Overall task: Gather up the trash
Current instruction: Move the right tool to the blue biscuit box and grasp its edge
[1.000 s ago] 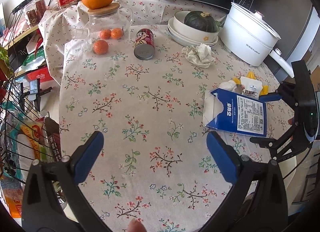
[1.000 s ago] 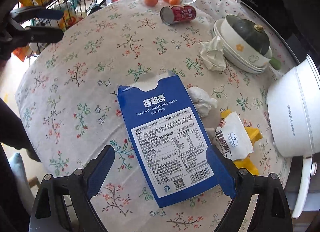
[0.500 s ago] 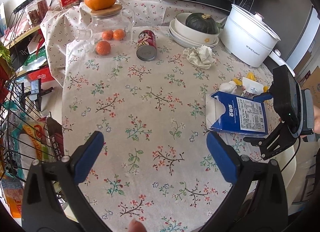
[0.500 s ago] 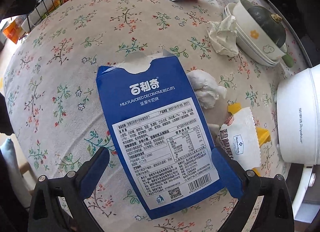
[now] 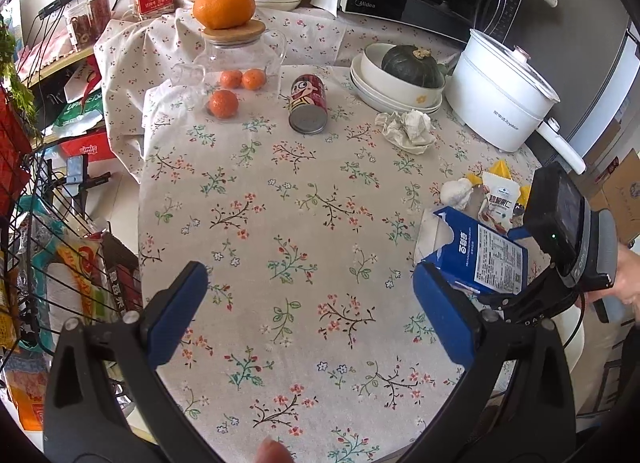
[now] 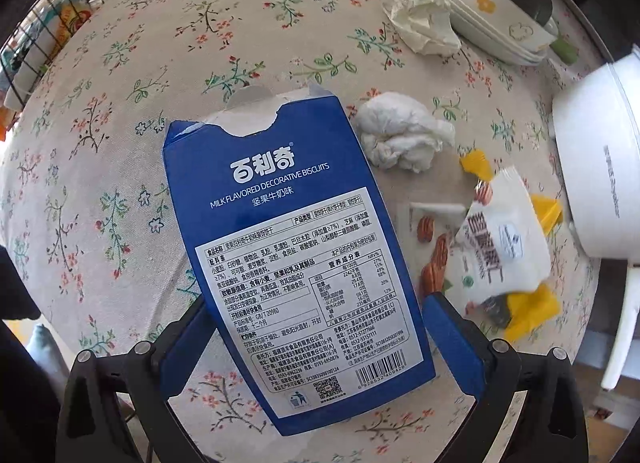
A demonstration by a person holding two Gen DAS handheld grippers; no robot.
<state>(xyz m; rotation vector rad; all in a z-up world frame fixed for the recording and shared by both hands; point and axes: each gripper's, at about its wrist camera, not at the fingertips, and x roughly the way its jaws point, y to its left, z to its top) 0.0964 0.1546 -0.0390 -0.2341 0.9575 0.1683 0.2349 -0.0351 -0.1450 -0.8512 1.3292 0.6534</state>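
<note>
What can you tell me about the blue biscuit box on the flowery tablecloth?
The flat blue cardboard biscuit box lies printed side up on the flowery tablecloth. Its top end is torn open, with a grey flap sticking out. It carries white lettering, a big white label of small print, a barcode and a QR code. The open right gripper straddles its lower half, one blue pad beside each long edge, not squeezing. A crumpled white tissue ball sits right beside its upper right corner.
</note>
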